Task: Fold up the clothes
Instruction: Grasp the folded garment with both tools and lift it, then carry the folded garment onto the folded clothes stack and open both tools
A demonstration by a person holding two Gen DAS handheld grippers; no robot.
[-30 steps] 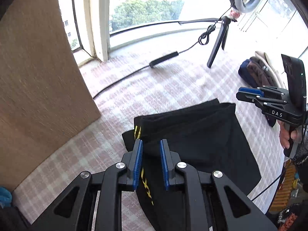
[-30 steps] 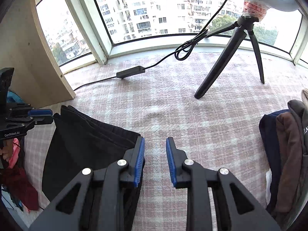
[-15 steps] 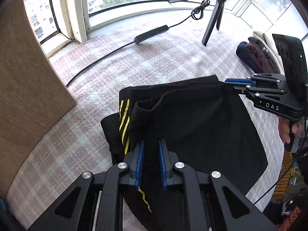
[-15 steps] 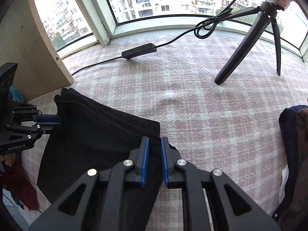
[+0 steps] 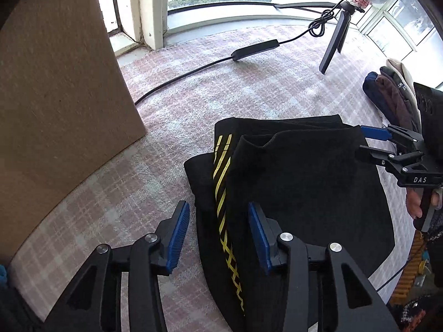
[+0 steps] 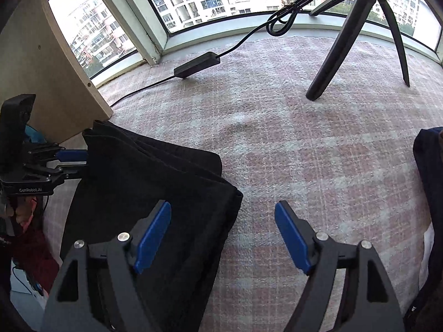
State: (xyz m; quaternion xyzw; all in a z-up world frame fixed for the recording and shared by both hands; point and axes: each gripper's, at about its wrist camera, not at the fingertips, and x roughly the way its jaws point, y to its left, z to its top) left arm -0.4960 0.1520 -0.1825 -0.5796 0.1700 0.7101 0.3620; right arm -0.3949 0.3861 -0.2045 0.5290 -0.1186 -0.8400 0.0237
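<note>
A black garment (image 5: 304, 179) with yellow stripes lies folded in layers on the pink plaid cloth (image 5: 249, 94). My left gripper (image 5: 218, 215) is open just above the garment's near left edge, its fingers straddling the striped seam without holding it. In the right wrist view my right gripper (image 6: 223, 213) is open wide over the garment's (image 6: 144, 177) right corner, one finger above the fabric and the other above bare cloth. Each gripper also shows from the other side: the right gripper (image 5: 371, 144) at the far right corner, the left gripper (image 6: 70, 163) at the left edge.
A black tripod (image 6: 346, 41) stands at the back right. A cable with a black adapter (image 6: 196, 65) runs across the cloth toward a wooden panel (image 5: 55, 96) on the left. Folded dark clothes (image 5: 387, 96) are stacked at the right. A hand (image 5: 415, 202) holds the right gripper's handle.
Both grippers were shut on the garment's edges half a second ago and have now opened. The black garment has been let go and lies folded on the cloth.
</note>
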